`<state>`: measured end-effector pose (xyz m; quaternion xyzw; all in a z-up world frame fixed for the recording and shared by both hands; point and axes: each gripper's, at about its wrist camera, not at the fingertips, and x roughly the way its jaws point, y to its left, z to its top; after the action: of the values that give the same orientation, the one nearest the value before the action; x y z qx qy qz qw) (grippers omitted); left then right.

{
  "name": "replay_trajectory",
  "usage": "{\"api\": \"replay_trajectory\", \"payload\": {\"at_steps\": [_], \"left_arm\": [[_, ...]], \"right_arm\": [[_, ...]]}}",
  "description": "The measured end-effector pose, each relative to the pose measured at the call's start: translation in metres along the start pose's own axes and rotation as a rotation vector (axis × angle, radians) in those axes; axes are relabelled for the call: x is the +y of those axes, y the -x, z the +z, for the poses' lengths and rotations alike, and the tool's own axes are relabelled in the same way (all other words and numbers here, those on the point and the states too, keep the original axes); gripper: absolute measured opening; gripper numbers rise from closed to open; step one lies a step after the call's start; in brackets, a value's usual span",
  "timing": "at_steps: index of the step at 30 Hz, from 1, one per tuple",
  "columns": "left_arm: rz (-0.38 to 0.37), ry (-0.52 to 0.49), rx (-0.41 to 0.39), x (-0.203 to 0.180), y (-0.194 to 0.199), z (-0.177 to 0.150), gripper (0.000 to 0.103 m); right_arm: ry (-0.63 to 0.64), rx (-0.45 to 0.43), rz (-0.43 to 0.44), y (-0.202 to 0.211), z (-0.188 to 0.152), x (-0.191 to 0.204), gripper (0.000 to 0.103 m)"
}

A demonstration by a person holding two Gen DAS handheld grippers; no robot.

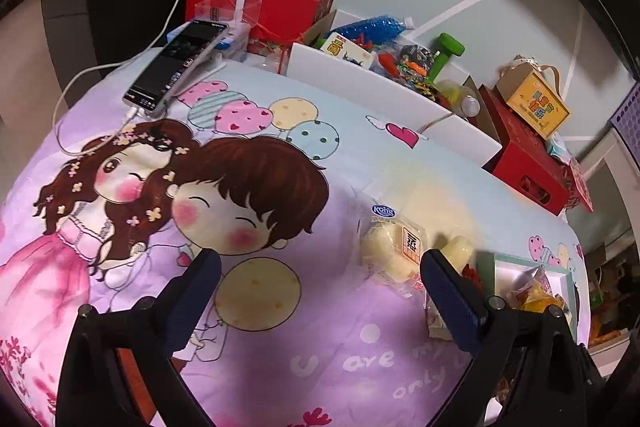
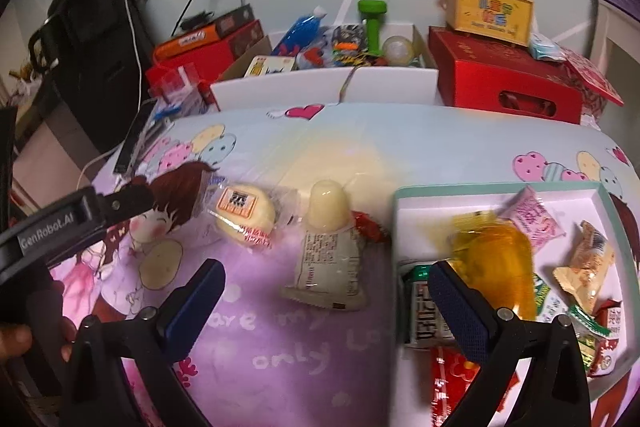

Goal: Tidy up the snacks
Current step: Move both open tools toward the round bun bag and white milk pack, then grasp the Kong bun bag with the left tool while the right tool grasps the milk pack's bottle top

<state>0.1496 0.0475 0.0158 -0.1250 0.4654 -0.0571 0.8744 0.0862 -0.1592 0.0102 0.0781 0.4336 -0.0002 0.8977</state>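
Both tools released, jaws wide, empty: right tool (image 2: 326, 301), left tool (image 1: 320, 281). Cartoon-print cloth (image 2: 280, 359) carries round bun packet (image 2: 245, 217), pale jelly pouch (image 2: 330, 247), small red candy (image 2: 370, 227). Teal-rimmed tray (image 2: 404, 193), right side, holds orange jelly (image 2: 502, 259) and mixed wrapped snacks.

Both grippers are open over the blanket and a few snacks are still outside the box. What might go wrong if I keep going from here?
1. The round bun pack and the pale jelly pouch lie on soft blanket; fingers may snag fabric.
2. The small red candy sits tucked against the pouch and might get dragged along.
3. The snack box is already crowded; the orange jelly could be knocked.
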Motion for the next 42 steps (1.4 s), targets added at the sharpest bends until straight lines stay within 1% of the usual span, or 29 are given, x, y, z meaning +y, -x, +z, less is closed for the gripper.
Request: {"api": "replay_trajectory", "payload": {"at_steps": [2,6,7,8,10,12,14,18,22,24,27,30,33,37,38,39,42], "left_arm": [[-0.008,0.003,0.001,-0.001,-0.004,0.0,0.1],[-0.015,0.001,-0.003,-0.004,-0.013,0.0,0.1],[-0.02,-0.002,0.003,-0.005,-0.016,0.0,0.1],[-0.024,-0.005,0.009,-0.005,-0.018,0.0,0.1],[-0.032,-0.018,0.035,-0.008,-0.026,0.0,0.1],[-0.028,-0.036,0.057,-0.012,-0.032,0.001,0.1],[-0.02,-0.047,0.077,-0.016,-0.038,0.001,0.1],[-0.052,-0.051,0.095,-0.023,-0.047,0.002,0.1],[-0.082,-0.072,0.106,-0.032,-0.054,0.002,0.1],[-0.085,-0.077,0.111,-0.034,-0.056,0.002,0.1],[-0.103,-0.07,0.118,-0.035,-0.061,0.003,0.099],[-0.114,-0.063,0.132,-0.036,-0.068,0.003,0.098],[-0.122,-0.057,0.142,-0.038,-0.074,0.002,0.094],[-0.13,-0.057,0.161,-0.042,-0.084,0.0,0.091],[-0.132,-0.058,0.163,-0.043,-0.085,0.0,0.085],[-0.135,-0.06,0.167,-0.044,-0.086,-0.001,0.083],[-0.13,-0.061,0.184,-0.048,-0.091,-0.002,0.08]], "right_arm": [[0.0,0.012,0.007,-0.005,-0.001,0.0,0.101],[-0.019,0.025,0.024,-0.013,-0.001,-0.003,0.091],[-0.024,0.028,0.027,-0.015,-0.001,-0.005,0.09],[-0.028,0.027,0.026,-0.016,-0.001,-0.007,0.09],[-0.032,0.027,0.027,-0.019,0.001,-0.007,0.084],[-0.035,0.033,0.031,-0.024,0.001,-0.009,0.08],[-0.038,0.035,0.032,-0.027,0.002,-0.01,0.079],[-0.035,0.029,0.037,-0.029,0.004,-0.01,0.07],[-0.025,0.013,0.038,-0.033,0.013,-0.005,0.067],[-0.003,0.008,0.03,-0.036,0.018,-0.002,0.066],[0.016,0.01,0.012,-0.042,0.022,-0.001,0.058],[0.013,0.02,0.009,-0.05,0.024,-0.005,0.057],[0.012,0.025,0.01,-0.057,0.026,-0.008,0.054],[0.021,0.028,0.02,-0.062,0.027,-0.009,0.054],[0.025,0.033,0.023,-0.065,0.026,-0.008,0.054],[0.027,0.037,0.024,-0.067,0.026,-0.008,0.054],[0.03,0.049,0.023,-0.072,0.025,-0.008,0.054]]}}
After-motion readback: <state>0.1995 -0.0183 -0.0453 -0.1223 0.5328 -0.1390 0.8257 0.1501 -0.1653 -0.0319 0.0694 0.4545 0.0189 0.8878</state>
